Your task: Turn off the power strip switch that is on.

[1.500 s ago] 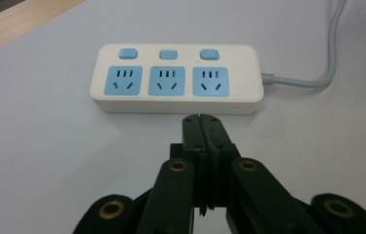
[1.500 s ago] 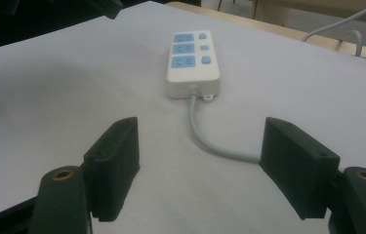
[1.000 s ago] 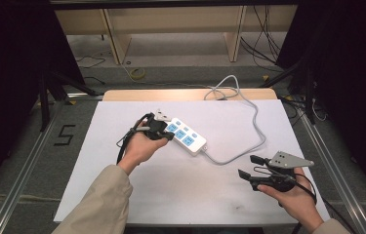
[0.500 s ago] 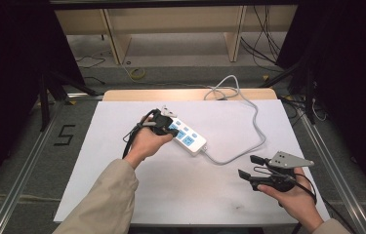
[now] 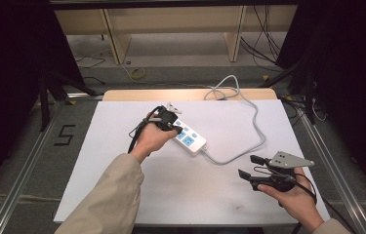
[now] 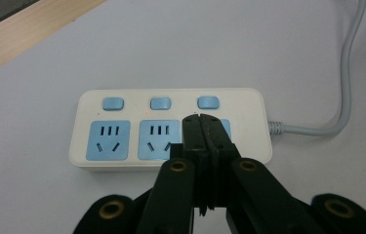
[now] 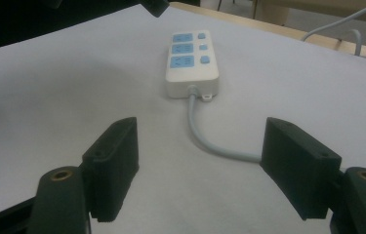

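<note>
The broad white sheet-covered surface spreads beneath both pairs of tongs, with a strip of pale wood along its far edge. On it, straight ahead of the left tongs and touching or nearly touching their tips, lies the white plastic power strip with three blue sockets and three blue buttons; seen from above, the strip sits just to the right of the left tongs and well to the upper left of the right tongs. The left tongs are pressed fully together with nothing between them, their joined black tips lying over the socket nearest the cable end, below the third button; whether they press on it cannot be told. From that end of the strip a grey round cable runs out, curves past the far side of the right tongs and loops back to the far edge of the surface. The right tongs stand wide apart and empty, low over the surface, pointing toward the strip, with a bend of the grey cable lying on the sheet between and just ahead of their two black pads.
</note>
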The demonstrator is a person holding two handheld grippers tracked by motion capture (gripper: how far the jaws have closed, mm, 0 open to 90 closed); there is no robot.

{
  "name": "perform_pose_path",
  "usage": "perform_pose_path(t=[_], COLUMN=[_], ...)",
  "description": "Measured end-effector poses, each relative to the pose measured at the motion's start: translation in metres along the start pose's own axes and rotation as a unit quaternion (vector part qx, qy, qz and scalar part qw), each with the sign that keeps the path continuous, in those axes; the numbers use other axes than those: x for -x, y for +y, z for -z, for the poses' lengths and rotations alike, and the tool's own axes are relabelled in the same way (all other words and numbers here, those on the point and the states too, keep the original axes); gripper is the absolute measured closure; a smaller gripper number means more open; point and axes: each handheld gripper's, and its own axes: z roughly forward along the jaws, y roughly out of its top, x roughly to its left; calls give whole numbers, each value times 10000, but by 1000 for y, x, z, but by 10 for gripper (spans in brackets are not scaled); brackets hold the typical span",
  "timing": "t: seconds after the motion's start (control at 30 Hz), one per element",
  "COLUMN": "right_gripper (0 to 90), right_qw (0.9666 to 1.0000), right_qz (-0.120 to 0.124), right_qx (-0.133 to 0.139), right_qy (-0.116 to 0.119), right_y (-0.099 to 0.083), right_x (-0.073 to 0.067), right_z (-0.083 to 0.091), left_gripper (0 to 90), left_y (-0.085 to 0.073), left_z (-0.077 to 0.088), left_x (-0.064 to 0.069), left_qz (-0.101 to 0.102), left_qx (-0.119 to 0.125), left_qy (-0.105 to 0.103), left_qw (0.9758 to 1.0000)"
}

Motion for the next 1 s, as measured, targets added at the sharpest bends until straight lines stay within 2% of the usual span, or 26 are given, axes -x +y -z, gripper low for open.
perform_pose_path(t=[0.2, 0.6, 1.0], right_gripper=[302, 302, 302], right_qw=[10000, 10000, 10000], right_qz=[-7, -24, -26], right_qx=[14, -5, 4], right_qy=[3, -4, -1], right_y=[0, 0, 0], right_x=[0, 0, 0], right_z=[0, 0, 0], left_gripper=[897, 896, 896], left_y=[1, 11, 16], left_z=[-7, -15, -24], left_x=[-2, -3, -5], left_qz=[46, -63, -40], left_qx=[-47, -204, -272], left_qy=[42, 106, 133], left_qw=[10000, 9997, 9995])
